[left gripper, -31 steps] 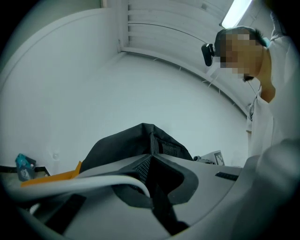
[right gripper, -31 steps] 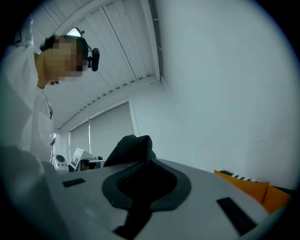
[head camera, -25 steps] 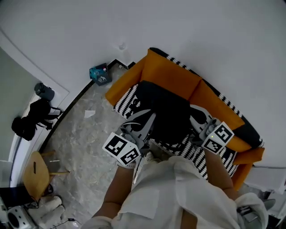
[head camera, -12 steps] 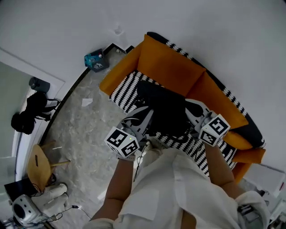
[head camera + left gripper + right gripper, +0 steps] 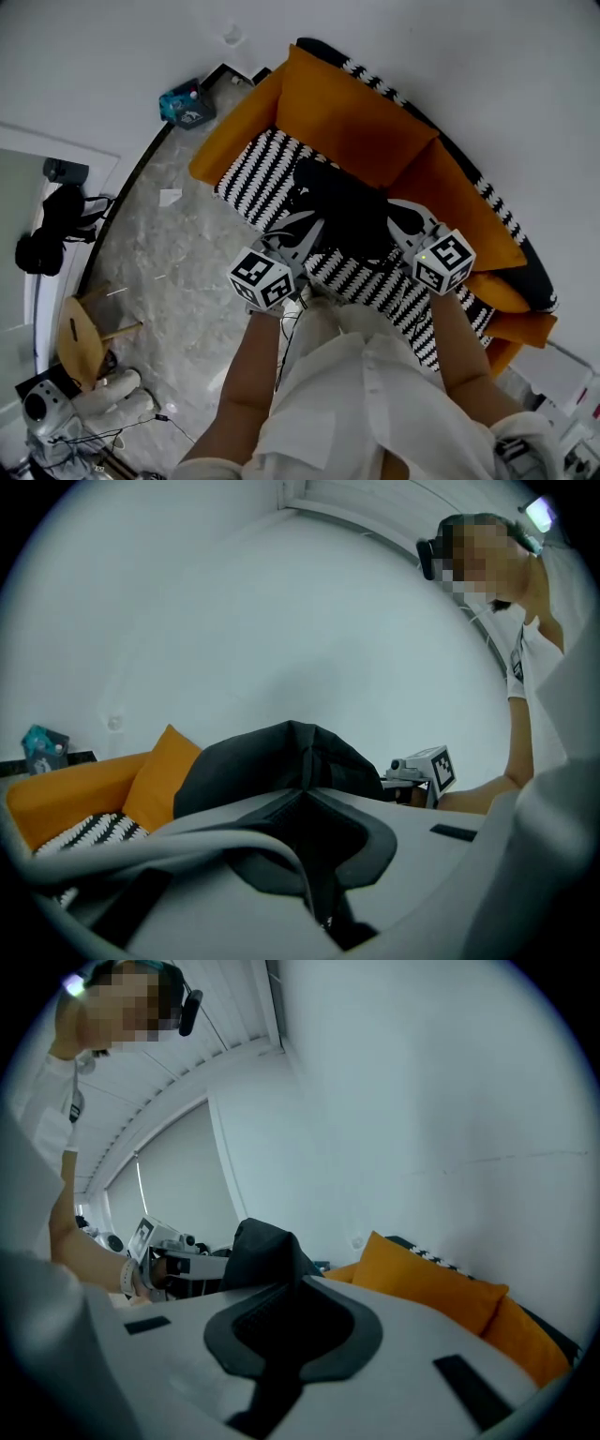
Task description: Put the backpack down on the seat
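Note:
A black backpack [image 5: 342, 208] hangs between my two grippers, over the black-and-white patterned seat [image 5: 255, 173] of an orange sofa. I cannot tell whether its bottom touches the seat. My left gripper [image 5: 298, 234] is shut on the backpack's left side and my right gripper [image 5: 405, 223] on its right side. In the left gripper view the shut left gripper [image 5: 302, 795] pinches black fabric, with the backpack [image 5: 272, 759] bulging just beyond. In the right gripper view the right gripper [image 5: 296, 1283] is likewise shut on dark fabric of the backpack [image 5: 262, 1249].
Orange back cushions [image 5: 347, 122] stand right behind the backpack. A teal box [image 5: 185, 105] and a scrap of paper [image 5: 170, 197] lie on the marble floor to the sofa's left. A wooden stool [image 5: 80, 339] and a black bag [image 5: 52, 230] are further left.
Both grippers have come down with the backpack toward the seat. More of the patterned seat now shows around it.

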Action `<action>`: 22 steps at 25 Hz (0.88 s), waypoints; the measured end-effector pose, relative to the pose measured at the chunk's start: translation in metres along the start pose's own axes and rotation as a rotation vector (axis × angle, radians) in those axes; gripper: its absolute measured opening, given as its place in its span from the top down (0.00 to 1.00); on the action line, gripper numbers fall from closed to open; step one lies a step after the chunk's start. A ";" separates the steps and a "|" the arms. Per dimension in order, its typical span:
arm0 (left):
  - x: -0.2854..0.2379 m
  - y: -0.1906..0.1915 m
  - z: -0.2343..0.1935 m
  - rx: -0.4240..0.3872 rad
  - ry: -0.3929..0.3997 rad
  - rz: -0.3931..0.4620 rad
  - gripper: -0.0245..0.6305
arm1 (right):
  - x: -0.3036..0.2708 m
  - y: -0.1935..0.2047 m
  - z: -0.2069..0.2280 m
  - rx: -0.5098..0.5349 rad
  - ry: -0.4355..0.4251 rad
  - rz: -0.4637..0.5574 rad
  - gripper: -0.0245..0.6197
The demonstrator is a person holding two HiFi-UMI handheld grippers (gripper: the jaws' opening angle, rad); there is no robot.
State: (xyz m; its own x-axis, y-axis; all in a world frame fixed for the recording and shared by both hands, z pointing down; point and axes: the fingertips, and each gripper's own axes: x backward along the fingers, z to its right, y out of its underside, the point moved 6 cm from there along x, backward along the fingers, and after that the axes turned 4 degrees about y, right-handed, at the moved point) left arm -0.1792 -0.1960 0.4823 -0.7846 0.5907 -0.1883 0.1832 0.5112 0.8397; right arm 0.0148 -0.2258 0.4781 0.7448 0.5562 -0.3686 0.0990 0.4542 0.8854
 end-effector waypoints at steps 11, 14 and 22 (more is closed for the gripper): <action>-0.035 0.060 -0.061 0.079 -0.059 -0.154 0.92 | -0.044 0.075 0.042 -0.079 0.049 -0.156 0.91; -0.039 0.076 -0.072 0.093 -0.077 -0.192 0.92 | -0.053 0.093 0.048 -0.095 0.062 -0.195 0.91; -0.053 0.095 -0.086 0.153 -0.082 -0.177 0.92 | -0.062 0.117 0.066 -0.162 0.113 -0.212 0.91</action>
State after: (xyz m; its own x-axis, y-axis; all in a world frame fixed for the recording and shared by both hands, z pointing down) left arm -0.1715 -0.2325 0.6163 -0.7629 0.5292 -0.3714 0.1402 0.6962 0.7041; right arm 0.0237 -0.2527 0.6235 0.6398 0.5066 -0.5779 0.1316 0.6686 0.7318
